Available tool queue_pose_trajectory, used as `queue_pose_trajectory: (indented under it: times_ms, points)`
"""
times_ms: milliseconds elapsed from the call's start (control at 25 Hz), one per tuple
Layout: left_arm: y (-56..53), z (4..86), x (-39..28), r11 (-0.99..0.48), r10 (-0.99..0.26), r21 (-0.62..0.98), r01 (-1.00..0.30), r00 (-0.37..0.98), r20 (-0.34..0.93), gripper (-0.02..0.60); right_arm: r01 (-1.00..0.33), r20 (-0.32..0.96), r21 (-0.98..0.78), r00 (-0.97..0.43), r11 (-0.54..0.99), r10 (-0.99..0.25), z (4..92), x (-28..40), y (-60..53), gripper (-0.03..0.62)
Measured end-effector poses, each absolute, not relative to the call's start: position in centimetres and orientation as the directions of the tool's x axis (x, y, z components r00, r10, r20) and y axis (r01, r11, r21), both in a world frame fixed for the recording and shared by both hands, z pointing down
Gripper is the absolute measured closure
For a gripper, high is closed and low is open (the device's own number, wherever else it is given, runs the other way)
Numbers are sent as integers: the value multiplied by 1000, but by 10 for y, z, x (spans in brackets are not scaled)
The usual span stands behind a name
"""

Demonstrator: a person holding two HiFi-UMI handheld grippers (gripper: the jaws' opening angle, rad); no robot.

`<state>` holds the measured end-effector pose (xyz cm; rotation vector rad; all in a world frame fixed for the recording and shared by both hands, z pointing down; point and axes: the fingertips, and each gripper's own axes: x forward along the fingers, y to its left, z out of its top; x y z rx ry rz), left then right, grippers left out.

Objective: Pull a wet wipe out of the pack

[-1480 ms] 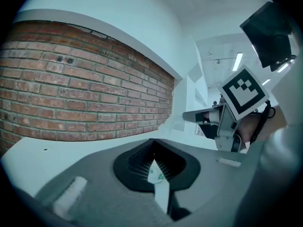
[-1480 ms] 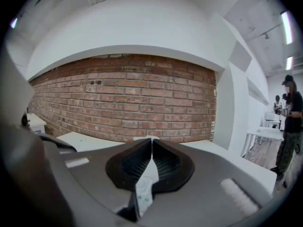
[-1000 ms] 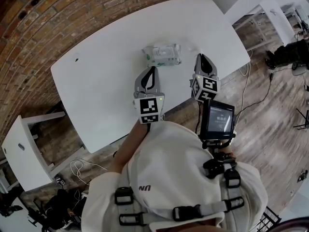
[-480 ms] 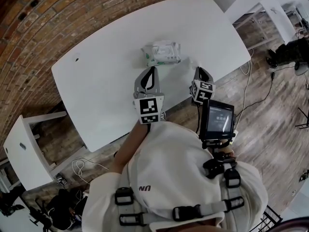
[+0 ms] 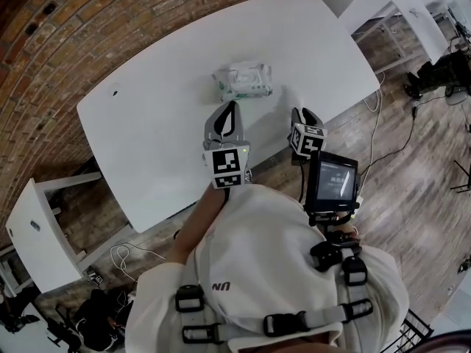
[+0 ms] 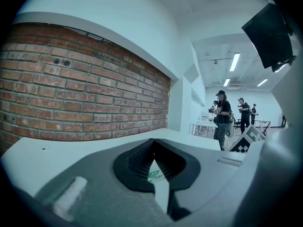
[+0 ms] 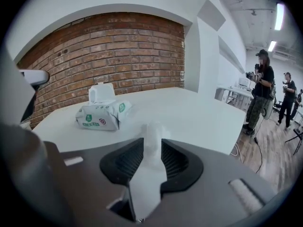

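Observation:
The wet wipe pack (image 5: pixel 246 81), white with green print, lies on the white table (image 5: pixel 147 123). In the right gripper view the pack (image 7: pixel 102 113) has its lid flap raised, left of centre. My right gripper (image 5: pixel 298 114) hangs low over the table's near edge, right of the pack. Its jaws have just been opening and now stand apart, with a crumpled white wipe (image 7: pixel 151 138) loose in the gap of the right gripper (image 7: pixel 150 145). My left gripper (image 5: pixel 230 109) is just short of the pack. In the left gripper view the left gripper (image 6: pixel 152 143) has its tips together, with the pack's green label (image 6: pixel 154 175) showing behind.
A brick wall runs behind the table. A white bench (image 5: pixel 37 234) stands at the left, with cables on the wooden floor below it. A small screen (image 5: pixel 331 182) hangs at the person's chest. People (image 7: pixel 262 89) stand far off to the right.
My right gripper has sunk toward the table's near edge and tipped downward, and its jaws have parted around the wipe. The left gripper and the pack have stayed put.

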<state>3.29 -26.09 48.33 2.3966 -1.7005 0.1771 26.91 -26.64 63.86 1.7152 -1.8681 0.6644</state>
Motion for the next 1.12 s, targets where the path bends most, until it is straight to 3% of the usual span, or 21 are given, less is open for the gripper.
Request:
queue_pose_trajectory:
  times_ms: [200,520,680,1120]
  points:
    - [-261,483,35,-325,-919,93,-941,338,206,580,-997,634,-8,-64,77,-770,626,268,-262,473]
    - [-261,482,36,-325,-920,93,-941,337,197,580,-989,427,-21,-144,149,-893,539,228,-286,500]
    - [-261,468,36,-321,-928,98,-942,333,166,580,-985,306,-15,-169,173,-937,490,207,-284,573]
    - [-259,450,31,-317,-936,87,-944,327,135,580,-955,159,-3,-294,297,-943,436,145,-264,588]
